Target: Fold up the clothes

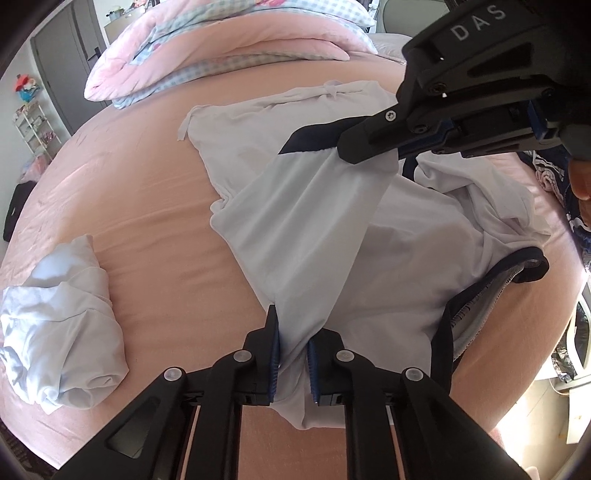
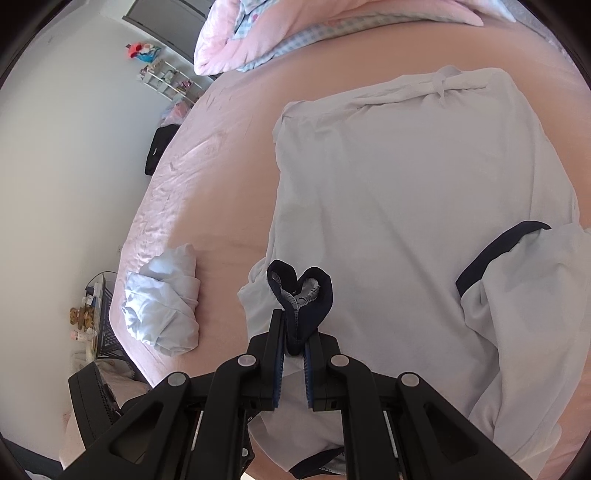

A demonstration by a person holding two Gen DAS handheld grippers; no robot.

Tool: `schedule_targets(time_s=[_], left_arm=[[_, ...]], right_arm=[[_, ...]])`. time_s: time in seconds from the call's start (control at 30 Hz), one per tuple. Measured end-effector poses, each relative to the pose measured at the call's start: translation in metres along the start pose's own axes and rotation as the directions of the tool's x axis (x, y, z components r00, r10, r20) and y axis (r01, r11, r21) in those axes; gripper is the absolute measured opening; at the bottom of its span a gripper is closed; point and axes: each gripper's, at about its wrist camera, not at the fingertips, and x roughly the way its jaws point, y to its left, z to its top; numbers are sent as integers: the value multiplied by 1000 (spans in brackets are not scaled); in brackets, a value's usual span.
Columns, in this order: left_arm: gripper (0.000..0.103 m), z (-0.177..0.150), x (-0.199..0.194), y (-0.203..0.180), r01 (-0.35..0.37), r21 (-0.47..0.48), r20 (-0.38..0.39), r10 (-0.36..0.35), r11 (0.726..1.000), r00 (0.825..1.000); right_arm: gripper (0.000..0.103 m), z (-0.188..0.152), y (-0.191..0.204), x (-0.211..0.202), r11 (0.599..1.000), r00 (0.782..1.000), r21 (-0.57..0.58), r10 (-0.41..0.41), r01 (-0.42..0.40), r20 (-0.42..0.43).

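Left wrist view: the left gripper (image 1: 293, 343) had its blue-padded jaws nearly together, pinching a fold of the white short-sleeved shirt with navy trim (image 1: 388, 258). No earlier frame to compare. The shirt lay rumpled on the pink bedsheet (image 1: 155, 229), short of the pink and blue-checked quilt (image 1: 221, 48) heaped at the far end. The right gripper (image 1: 373, 144) reached in from the upper right, its black fingers closed on the shirt near a navy sleeve cuff (image 1: 314, 138); a band of cloth ran taut between the two grips. The navy neckline (image 1: 491, 291) curled on the side of the shirt away from a crumpled pale blue garment (image 1: 62, 321).

Right wrist view: the right gripper (image 2: 295, 343) was shut tight on a doubled-over piece of navy trim (image 2: 301, 295). The shirt (image 2: 406, 203) spread away from the jaws, its long axis running towards the quilt (image 2: 295, 33), a drawstring hem (image 2: 439, 85) at the quilt end and the collar end nearest the camera. A navy cuff (image 2: 495, 254) lay on the shirt's far side from the pale blue garment (image 2: 162, 306).

Risk, as judged: each grip held only a thin bite of cloth, so uneven pulling could slip one free, or drag the bunched body and set a crooked fold.
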Motion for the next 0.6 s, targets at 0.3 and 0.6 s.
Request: schedule_targets(time_s=[0.3, 0.6], left_arm=[[11, 2, -18, -4, 64, 0, -9, -64, 998, 998], [11, -6, -2, -22, 50, 68, -65, -46, 996, 997]], right_arm=[[7, 9, -7, 6, 999, 999, -17, -46, 45, -23], [7, 8, -28, 18, 997, 996, 22, -70, 72, -62]])
